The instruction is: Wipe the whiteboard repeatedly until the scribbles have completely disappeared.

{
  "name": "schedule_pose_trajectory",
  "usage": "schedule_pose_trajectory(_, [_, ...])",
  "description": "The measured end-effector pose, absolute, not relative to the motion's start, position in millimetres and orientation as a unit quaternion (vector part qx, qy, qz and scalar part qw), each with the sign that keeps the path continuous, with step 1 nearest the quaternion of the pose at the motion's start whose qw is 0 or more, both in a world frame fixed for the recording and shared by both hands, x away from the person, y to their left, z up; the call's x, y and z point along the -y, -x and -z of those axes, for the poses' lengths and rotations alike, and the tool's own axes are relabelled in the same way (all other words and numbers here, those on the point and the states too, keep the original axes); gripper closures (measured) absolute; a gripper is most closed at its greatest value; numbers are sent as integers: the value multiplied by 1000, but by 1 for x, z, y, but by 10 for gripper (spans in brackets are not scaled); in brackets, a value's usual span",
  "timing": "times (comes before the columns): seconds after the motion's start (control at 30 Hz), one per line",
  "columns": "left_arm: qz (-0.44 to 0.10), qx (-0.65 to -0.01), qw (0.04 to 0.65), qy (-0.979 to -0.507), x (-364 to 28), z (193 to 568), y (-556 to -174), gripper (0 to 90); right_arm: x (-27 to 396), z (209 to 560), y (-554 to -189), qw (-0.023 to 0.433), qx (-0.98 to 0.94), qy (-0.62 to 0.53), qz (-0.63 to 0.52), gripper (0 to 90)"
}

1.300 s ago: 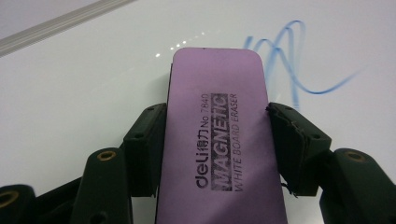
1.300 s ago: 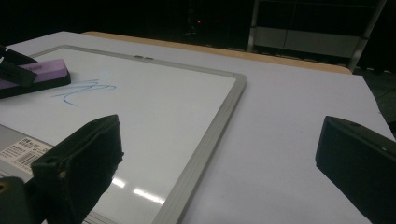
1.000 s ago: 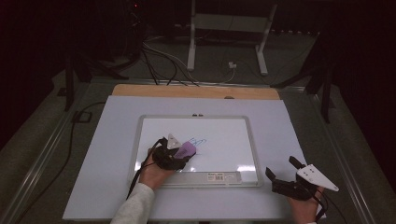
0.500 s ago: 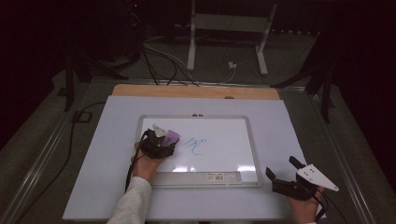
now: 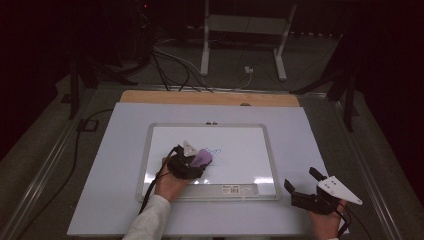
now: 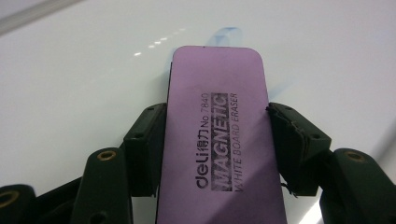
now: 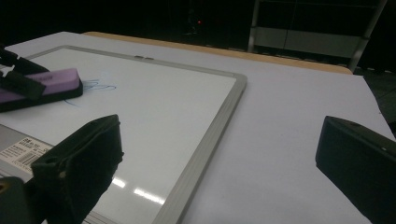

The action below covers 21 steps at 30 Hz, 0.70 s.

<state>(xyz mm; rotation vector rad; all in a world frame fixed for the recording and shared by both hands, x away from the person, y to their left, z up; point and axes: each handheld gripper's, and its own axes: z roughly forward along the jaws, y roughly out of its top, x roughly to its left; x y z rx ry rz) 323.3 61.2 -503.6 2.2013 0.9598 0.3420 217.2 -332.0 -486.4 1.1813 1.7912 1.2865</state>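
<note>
1. Purple eraser pinched in left hand-held gripper, flat on whiteboard over blue scribble.
2. Right hand-held gripper spread, idle.
3. Could tilt, leaving streaks.

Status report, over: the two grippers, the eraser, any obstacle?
Left gripper shut on purple eraser, flat on whiteboard beside blue marks. Right gripper open, off the board. Nothing in the way.
</note>
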Motion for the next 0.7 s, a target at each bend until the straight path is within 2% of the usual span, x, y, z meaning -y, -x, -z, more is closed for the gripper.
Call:
schedule_pose_trajectory(0.2, [-139, -365, 345, -854, -54, 503, -324, 419, 333, 486, -217, 315, -678, -449, -489, 10])
schedule_pose_trajectory(0.47, [-193, -447, 308, -818, -82, 501, -345, 419, 335, 486, -217, 316, -676, -452, -490, 9])
schedule_pose_trajectory(0.53, [-186, -456, 310, -813, -83, 502, -347, 419, 334, 486, -217, 316, -677, -451, -488, 9])
schedule_pose_trajectory(0.7, [-182, -434, 316, -824, -70, 502, -340, 419, 332, 486, -217, 315, -680, -449, -488, 9])
